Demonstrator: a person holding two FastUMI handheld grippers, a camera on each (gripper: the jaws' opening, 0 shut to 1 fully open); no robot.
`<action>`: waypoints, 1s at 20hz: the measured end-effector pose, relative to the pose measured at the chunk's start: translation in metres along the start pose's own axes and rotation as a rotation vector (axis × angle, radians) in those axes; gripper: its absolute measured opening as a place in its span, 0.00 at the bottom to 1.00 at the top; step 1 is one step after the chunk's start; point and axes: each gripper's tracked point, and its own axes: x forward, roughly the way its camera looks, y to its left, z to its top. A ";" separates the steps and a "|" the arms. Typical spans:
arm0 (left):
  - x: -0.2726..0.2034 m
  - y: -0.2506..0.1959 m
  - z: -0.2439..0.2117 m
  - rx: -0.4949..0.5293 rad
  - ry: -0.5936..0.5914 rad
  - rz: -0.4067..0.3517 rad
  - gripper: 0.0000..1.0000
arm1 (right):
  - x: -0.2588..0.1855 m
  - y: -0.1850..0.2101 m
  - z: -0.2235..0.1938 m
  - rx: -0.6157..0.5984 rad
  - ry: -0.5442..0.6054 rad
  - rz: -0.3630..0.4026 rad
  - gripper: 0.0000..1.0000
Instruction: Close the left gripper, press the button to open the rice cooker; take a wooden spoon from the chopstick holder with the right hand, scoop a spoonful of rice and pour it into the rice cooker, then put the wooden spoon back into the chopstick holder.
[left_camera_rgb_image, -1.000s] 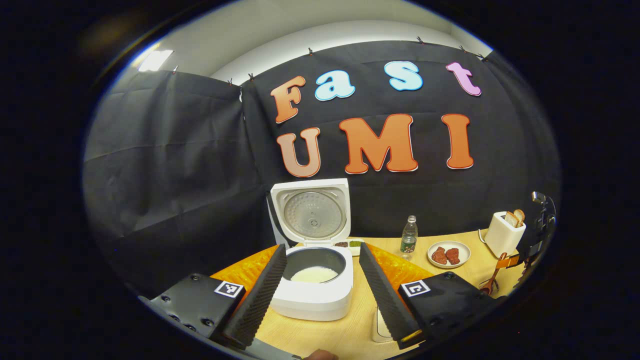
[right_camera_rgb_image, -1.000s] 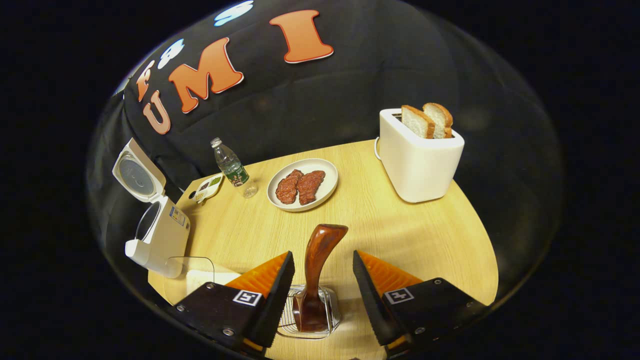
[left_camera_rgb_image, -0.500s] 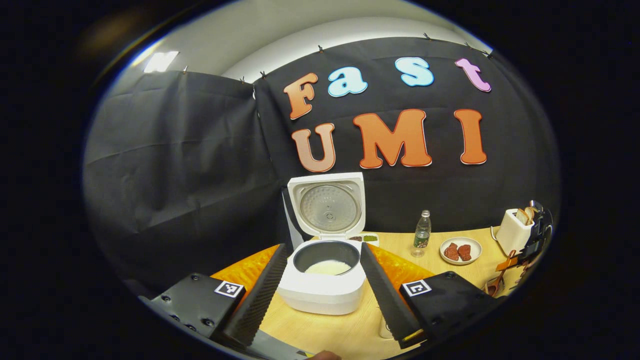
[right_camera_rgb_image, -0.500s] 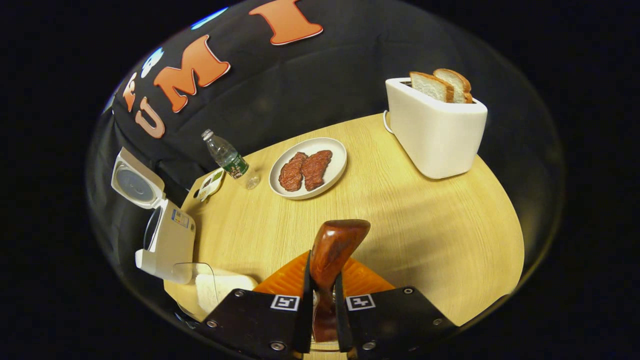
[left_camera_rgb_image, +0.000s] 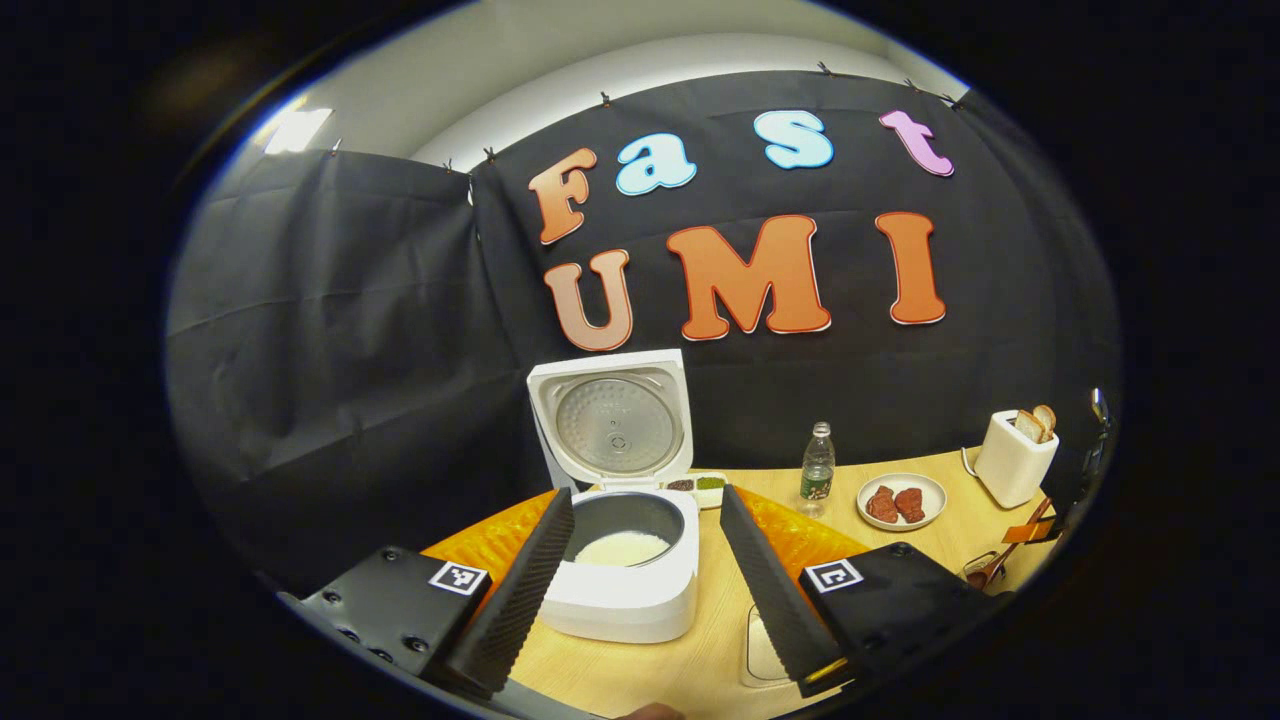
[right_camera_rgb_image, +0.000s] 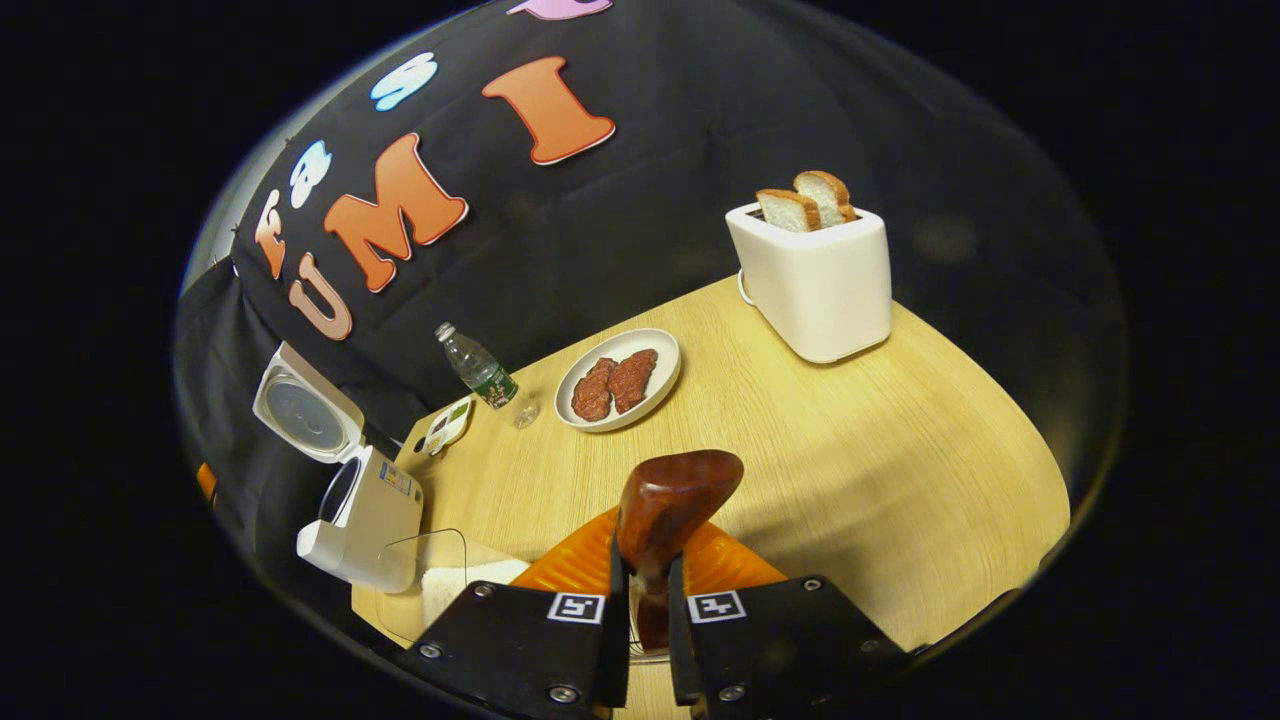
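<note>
Gripping the glossy brown wooden spoon (right_camera_rgb_image: 668, 505) by its rounded handle, the right gripper (right_camera_rgb_image: 648, 640) is closed on it above the pale wood-grain surface (right_camera_rgb_image: 850, 450). The left gripper (left_camera_rgb_image: 640, 585) stands wide open before the white cooker (left_camera_rgb_image: 622, 560), lid up, white rice (left_camera_rgb_image: 622, 548) inside its dark pot.

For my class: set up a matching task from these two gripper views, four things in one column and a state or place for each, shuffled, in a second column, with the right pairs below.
Things:
1. rice cooker
2. wooden spoon
3. toaster
4. plate

States or places:
A. clamped between the fingers of the right gripper
B. holds two slices of bread
C. lid up, white rice in the pot
D. carries two reddish pieces of meat

Pairs: 1-C, 2-A, 3-B, 4-D
</note>
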 end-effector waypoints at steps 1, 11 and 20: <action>0.004 -0.002 0.001 0.000 -0.003 -0.011 1.00 | -0.002 -0.001 -0.002 0.000 -0.014 -0.007 0.16; 0.021 0.039 0.021 -0.037 -0.077 -0.016 0.96 | -0.042 0.044 0.061 -0.044 -0.203 -0.060 0.07; 0.034 0.096 0.015 -0.087 -0.084 0.046 1.00 | -0.059 0.189 0.055 -0.188 -0.205 0.162 0.07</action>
